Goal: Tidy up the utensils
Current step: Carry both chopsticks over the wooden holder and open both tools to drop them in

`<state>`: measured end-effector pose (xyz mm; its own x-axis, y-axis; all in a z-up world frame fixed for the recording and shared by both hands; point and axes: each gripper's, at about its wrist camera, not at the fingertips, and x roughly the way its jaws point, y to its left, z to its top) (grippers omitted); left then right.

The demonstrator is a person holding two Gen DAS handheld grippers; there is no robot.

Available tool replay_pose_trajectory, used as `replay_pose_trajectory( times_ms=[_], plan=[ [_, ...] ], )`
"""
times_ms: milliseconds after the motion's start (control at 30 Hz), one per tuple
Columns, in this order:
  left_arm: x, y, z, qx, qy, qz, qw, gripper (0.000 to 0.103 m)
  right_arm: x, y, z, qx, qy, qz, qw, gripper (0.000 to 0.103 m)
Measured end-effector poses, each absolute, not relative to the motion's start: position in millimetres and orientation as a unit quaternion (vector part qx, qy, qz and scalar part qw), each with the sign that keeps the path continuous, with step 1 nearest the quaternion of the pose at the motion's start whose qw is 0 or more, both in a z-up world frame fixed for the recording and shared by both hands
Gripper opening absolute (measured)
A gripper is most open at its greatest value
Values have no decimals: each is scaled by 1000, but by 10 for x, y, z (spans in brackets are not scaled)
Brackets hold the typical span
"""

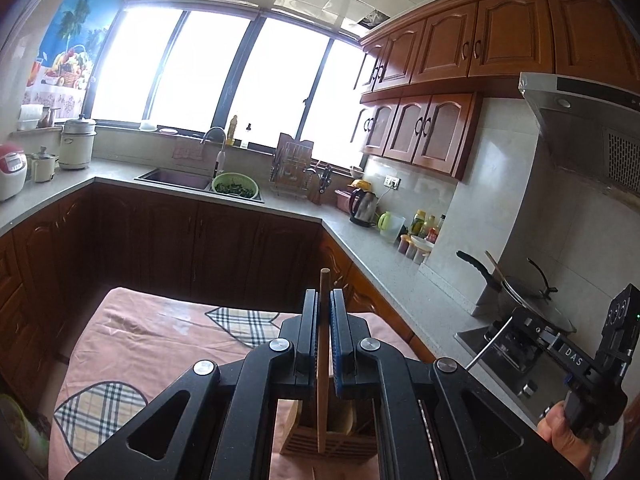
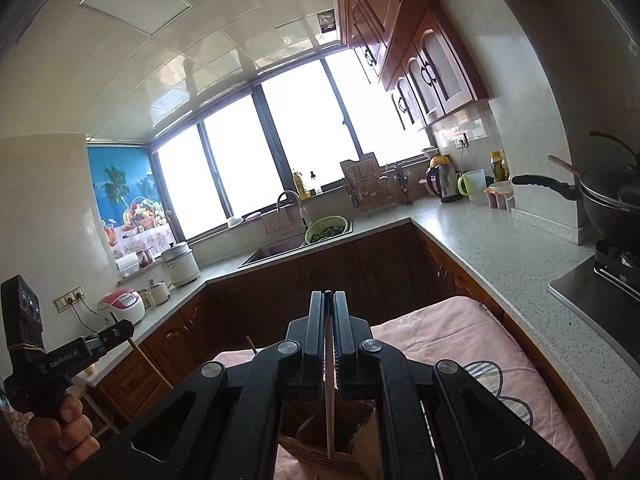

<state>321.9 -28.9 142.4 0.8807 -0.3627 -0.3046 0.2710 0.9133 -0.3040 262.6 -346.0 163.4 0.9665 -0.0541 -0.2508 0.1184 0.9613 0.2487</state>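
My left gripper (image 1: 324, 300) is shut on a brown wooden stick-like utensil (image 1: 322, 364), held upright; its lower end reaches into a slatted wooden utensil holder (image 1: 328, 440) on the pink cloth. My right gripper (image 2: 329, 300) is shut on a thin pale chopstick (image 2: 329, 400), also upright, over the same wooden holder (image 2: 332, 460). The left gripper (image 2: 116, 330) also shows at the left of the right wrist view with its stick (image 2: 148, 364) hanging down. The right gripper (image 1: 532, 332) shows at the right of the left wrist view.
A table under a pink cloth with plaid patches (image 1: 160, 340) holds the holder. Grey counters run around it, with a sink (image 1: 176, 178), a green colander (image 1: 235, 186), a kettle (image 1: 363, 208) and a wok on the stove (image 2: 612, 204).
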Motion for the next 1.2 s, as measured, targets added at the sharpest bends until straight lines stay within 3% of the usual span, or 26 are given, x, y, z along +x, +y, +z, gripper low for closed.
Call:
replay_pose_trajectory(
  times_ms=[633,1067,1200],
  plan=[
    [4432,-668,373,-165,260,-132,942,4,3135,-3626,733,145,178,-71,971,4],
    [4514,-775,376,-140,271,-133,943,4,3170,-3736,681,158,193,-73,966,4],
    [4511,-712,353,-143,284,-136,939,10,3189,-3755,677,163,196,-72,964,4]
  ],
)
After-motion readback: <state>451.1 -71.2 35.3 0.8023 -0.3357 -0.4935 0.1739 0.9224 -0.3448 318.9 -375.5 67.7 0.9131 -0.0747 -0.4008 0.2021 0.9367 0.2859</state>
